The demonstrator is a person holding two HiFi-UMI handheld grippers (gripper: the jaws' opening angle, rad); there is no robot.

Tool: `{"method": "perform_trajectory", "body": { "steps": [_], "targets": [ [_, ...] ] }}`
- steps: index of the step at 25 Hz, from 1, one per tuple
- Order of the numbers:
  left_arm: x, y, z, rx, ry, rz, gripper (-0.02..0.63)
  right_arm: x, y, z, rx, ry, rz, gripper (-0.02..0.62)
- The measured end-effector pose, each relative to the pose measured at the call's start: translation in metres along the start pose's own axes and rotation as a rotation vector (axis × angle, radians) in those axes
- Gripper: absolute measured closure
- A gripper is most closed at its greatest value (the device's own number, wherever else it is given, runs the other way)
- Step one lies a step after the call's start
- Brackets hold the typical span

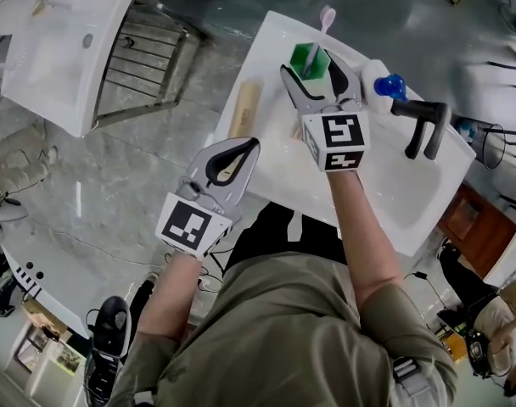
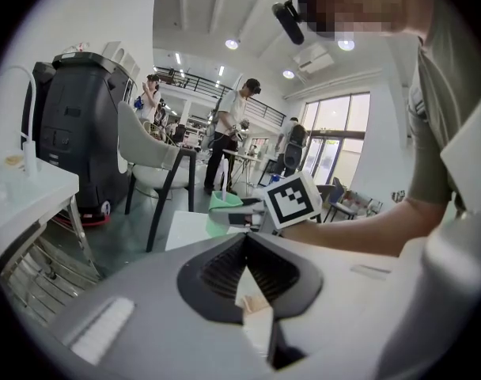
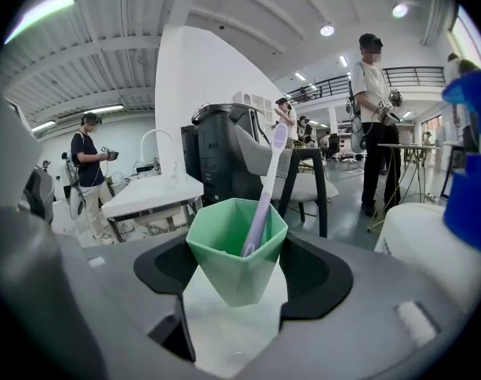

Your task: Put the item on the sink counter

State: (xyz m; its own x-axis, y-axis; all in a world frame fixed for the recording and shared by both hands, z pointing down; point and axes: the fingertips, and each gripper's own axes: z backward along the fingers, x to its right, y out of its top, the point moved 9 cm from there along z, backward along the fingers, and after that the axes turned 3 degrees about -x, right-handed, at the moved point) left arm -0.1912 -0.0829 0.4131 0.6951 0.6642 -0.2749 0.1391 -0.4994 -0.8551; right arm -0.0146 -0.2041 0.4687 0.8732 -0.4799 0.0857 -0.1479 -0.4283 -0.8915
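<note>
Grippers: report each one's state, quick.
Left gripper: closed, holding nothing.
Right gripper: closed on the green cup.

Open lab hall: freestanding sinks (image 1: pixel 266 45), several rig-wearing people (image 3: pixel 373 101), mezzanine (image 3: pixel 326 91).

Head view looks steeply down on the white sink counter (image 1: pixel 271 53); both gripper views look level, sharing the faceted green plastic cup (image 3: pixel 232 264).
</note>
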Motion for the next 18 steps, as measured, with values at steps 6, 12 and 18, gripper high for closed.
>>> {"method": "perform_trajectory", "body": {
  "steps": [6,12,18],
  "targets": [
    [-0.001,-0.005,-0.004,-0.009,-0.011,0.018,0.6,0.002,-0.007,-0.011,-0.009,-0.032,-0.014,0.282],
    [-0.005,-0.012,-0.005,-0.019,-0.009,0.035,0.6,0.006,-0.01,-0.021,-0.004,-0.044,-0.014,0.282],
    [-0.008,-0.015,-0.006,-0.018,-0.003,0.047,0.6,0.009,-0.013,-0.028,-0.015,-0.052,0.013,0.282]
  ]
}}
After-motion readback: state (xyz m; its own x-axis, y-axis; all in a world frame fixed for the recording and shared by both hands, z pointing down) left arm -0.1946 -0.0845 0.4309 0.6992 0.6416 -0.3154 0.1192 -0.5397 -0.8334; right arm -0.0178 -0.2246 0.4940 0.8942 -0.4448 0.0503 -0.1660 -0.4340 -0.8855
